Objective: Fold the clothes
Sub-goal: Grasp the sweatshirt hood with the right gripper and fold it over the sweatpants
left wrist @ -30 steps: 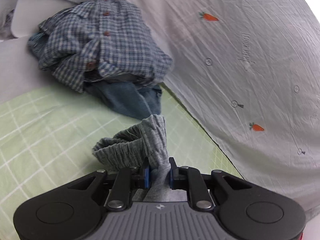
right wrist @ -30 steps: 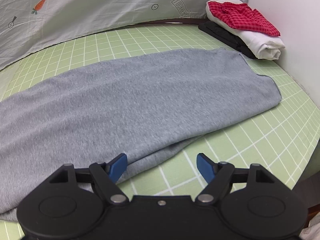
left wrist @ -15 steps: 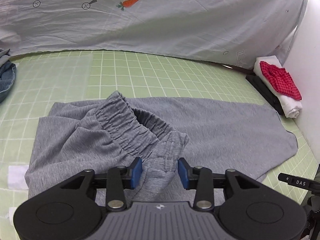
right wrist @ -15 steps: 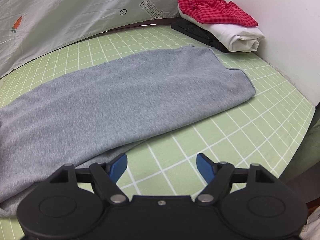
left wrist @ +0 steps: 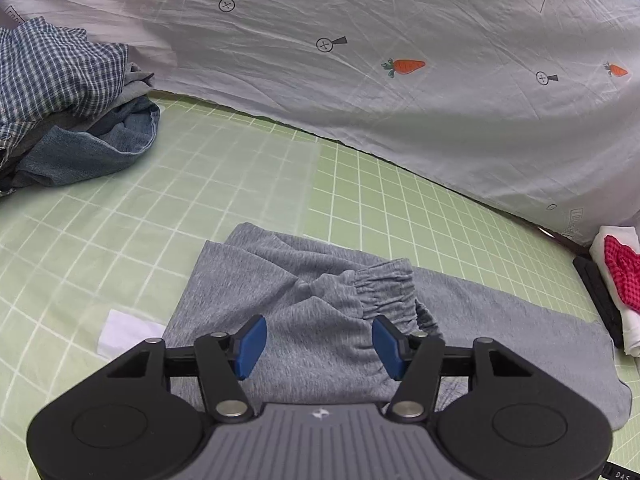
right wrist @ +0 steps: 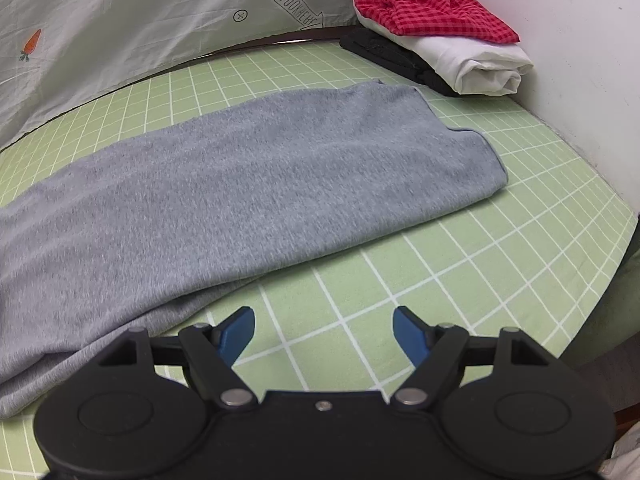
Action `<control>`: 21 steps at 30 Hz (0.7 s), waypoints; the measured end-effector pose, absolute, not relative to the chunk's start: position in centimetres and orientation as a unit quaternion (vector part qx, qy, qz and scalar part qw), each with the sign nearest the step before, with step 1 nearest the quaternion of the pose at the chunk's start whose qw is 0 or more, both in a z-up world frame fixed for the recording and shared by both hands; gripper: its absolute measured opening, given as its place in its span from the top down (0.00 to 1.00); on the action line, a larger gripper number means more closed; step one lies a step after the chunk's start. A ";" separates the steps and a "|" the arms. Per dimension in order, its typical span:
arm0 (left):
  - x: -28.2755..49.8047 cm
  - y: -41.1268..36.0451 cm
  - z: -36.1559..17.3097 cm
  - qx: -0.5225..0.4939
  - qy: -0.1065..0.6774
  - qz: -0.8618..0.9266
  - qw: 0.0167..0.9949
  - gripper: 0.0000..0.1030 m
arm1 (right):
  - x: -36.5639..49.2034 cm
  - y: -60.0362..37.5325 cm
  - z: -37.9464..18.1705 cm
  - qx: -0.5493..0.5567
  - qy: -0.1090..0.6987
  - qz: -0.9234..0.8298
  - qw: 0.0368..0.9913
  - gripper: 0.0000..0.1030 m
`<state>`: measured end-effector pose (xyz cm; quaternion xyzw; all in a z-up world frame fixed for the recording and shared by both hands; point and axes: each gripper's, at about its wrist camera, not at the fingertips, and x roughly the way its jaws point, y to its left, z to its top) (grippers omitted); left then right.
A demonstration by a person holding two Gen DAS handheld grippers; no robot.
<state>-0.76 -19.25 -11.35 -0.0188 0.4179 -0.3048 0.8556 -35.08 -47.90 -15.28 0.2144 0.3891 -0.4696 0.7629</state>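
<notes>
So your left gripper (left wrist: 319, 340) is hovering right over the grey sweatpants (left wrist: 312, 312), jaws apart and easing inward at the moment, with the fabric lying under and between the blue pads (left wrist: 250, 346) but nothing actually pinched, so it's let go. The pants are stretched out flat across the green grid mat (left wrist: 160, 208), and the elastic waistband (left wrist: 384, 288) end is flopped back over the rest of the fabric, kind of bunched, just ahead of the left jaws. Your right gripper (right wrist: 323, 332) has its jaws spread wide with only bare mat between them, grasping nothing; the near edge of the pants sits just off to its left, close to the left pad but I can't tell if it's touching. From the right wrist view the pants run diagonally from lower left up toward the far right, ending in a neat folded edge. Past that end, up against the white wall (right wrist: 560, 60), there's a stack of folded clothes (right wrist: 440, 40): red checked piece on top, white under it, something black at the bottom. Over on the far left of the left wrist view there's a messy heap with a blue plaid shirt (left wrist: 52, 68) lying on denim (left wrist: 100, 144). A white sheet with little carrots (left wrist: 400, 80) hangs along the back of the surface, and a small white tag (left wrist: 124, 330) lies on the mat just beside the pants.
</notes>
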 end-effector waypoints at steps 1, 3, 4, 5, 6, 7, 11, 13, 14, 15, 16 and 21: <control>-0.5 -19.9 -11.8 -0.014 0.421 -0.303 0.855 0.58 | -35.1 -48.2 -15.2 0.212 0.390 -0.468 0.764 0.25; -0.3 -21.3 -12.5 -0.004 0.426 -0.308 0.851 0.58 | -35.3 -48.7 -15.1 0.206 0.391 -0.467 0.765 0.25; -0.4 -22.1 -12.7 0.002 0.426 -0.315 0.849 0.58 | -35.5 -49.0 -15.0 0.203 0.393 -0.467 0.766 0.25; -0.8 -23.0 -12.7 0.009 0.423 -0.325 0.846 0.58 | -35.6 -49.3 -15.0 0.200 0.394 -0.467 0.766 0.25; -1.3 -23.9 -12.8 0.018 0.420 -0.337 0.842 0.58 | -35.9 -49.6 -15.0 0.198 0.395 -0.468 0.765 0.25; -1.7 -24.9 -12.9 0.026 0.418 -0.349 0.838 0.56 | -36.1 -50.0 -15.1 0.198 0.396 -0.470 0.763 0.25; -4.2 -28.6 -13.8 0.099 0.401 -0.354 0.839 0.39 | -37.3 -52.5 -15.3 0.214 0.392 -0.492 0.748 0.25; -4.9 -29.4 -14.2 0.117 0.397 -0.350 0.841 0.34 | -37.7 -53.7 -15.4 0.220 0.384 -0.502 0.743 0.25; -5.0 -29.6 -14.4 0.117 0.399 -0.348 0.840 0.34 | -37.9 -54.3 -15.4 0.222 0.379 -0.507 0.742 0.24; -4.9 -29.8 -14.5 0.110 0.405 -0.348 0.838 0.34 | -38.3 -55.0 -15.4 0.228 0.369 -0.513 0.741 0.23; -4.7 -29.9 -14.5 0.103 0.411 -0.348 0.836 0.33 | -38.6 -55.8 -15.4 0.234 0.359 -0.518 0.740 0.21; -4.2 -31.2 -14.8 0.080 0.430 -0.347 0.830 0.27 | -40.5 -60.6 -16.1 0.271 0.310 -0.560 0.719 0.13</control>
